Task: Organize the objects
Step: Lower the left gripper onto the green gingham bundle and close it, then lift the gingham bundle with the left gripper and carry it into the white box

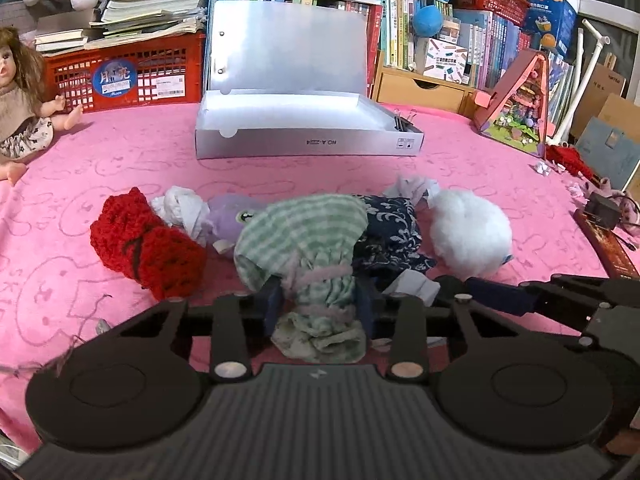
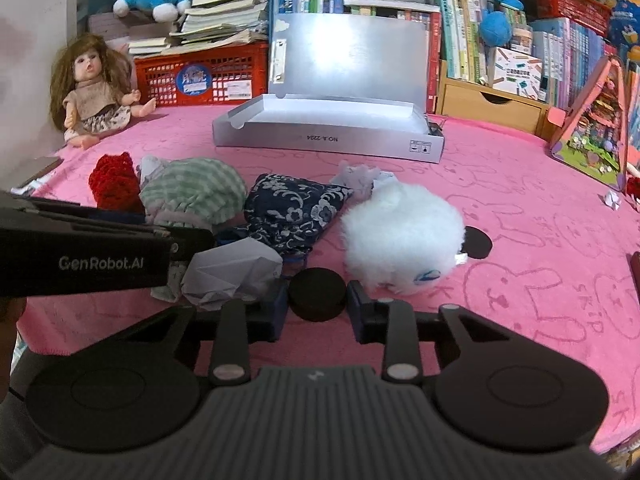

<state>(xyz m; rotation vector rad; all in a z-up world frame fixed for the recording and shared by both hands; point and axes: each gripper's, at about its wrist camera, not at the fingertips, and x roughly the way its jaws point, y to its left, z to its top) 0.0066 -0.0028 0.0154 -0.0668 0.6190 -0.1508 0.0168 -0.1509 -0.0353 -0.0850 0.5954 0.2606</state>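
My left gripper [image 1: 320,304] is shut on the neck of a green striped pouch [image 1: 304,232], which shows in the right wrist view [image 2: 192,192] too. My right gripper [image 2: 318,304] is closed around a black round disc [image 2: 317,294] on the pink cloth. In a row lie a red knitted piece [image 1: 144,244], a purple toy [image 1: 232,216], a dark blue patterned pouch [image 1: 392,228] and a white fluffy ball [image 1: 472,232]. An open silver box [image 1: 308,136] stands behind them.
A doll [image 2: 92,84] sits at the back left by a red crate [image 2: 204,76]. Crumpled white paper [image 2: 232,272] lies near the right gripper. A second black disc [image 2: 478,242] lies beside the fluffy ball. A pink toy house [image 2: 592,132] stands on the right.
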